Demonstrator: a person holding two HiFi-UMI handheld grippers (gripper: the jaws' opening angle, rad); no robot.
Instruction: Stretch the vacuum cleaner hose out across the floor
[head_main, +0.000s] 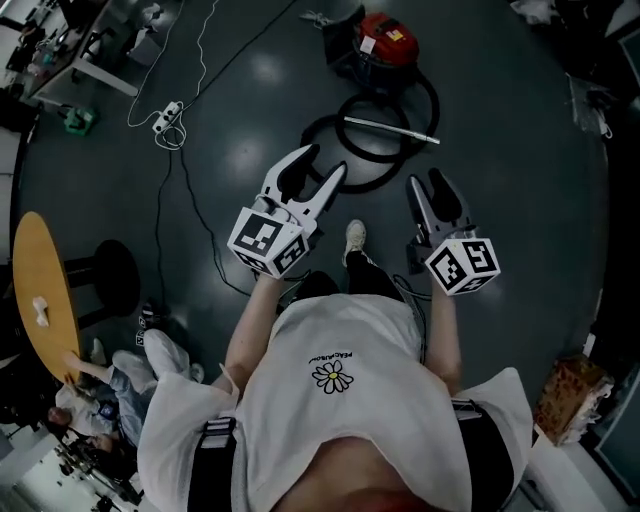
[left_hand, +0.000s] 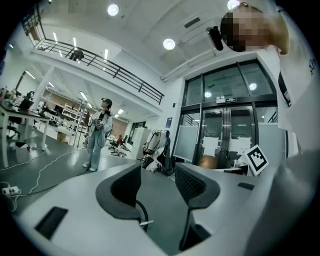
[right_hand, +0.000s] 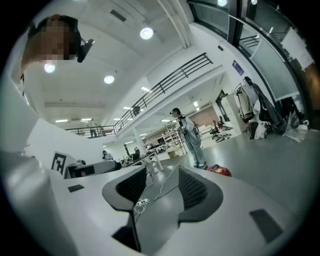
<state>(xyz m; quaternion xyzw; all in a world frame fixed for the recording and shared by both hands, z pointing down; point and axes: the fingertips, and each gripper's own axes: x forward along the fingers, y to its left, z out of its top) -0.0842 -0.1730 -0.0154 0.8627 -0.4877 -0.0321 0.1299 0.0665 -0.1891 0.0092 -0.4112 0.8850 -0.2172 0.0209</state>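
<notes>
Head view has both grippers held out level above the floor. The left gripper (head_main: 326, 160) and the right gripper (head_main: 426, 182) each have their jaws apart with nothing in them. Each gripper view agrees: only distant floor shows through the gap.

The hose (head_main: 433, 105) lies coiled in black loops on the floor ahead of the person, just in front of the red vacuum cleaner (head_main: 385, 35). A metal wand (head_main: 390, 130) rests across the coil.

The step in hand looks like the approach, with no hold taken yet. To do it well, I would stoop and close one gripper on the hose near the wand end. Then I would walk that end away from the vacuum cleaner so the loops pay out rather than drag as a bundle. The other gripper could lift a loop if it snags on the wand.

The person's own shoe (head_main: 355, 238) stands close to the near loop and could pin it. To the left, a black cable (head_main: 190, 210) and a white power strip (head_main: 165, 118) lie across the floor. Further out stand a round wooden desk (head_main: 40, 290) and a stool (head_main: 105, 280). Pulling that way risks tangling; the right side seems the safer line.
</notes>
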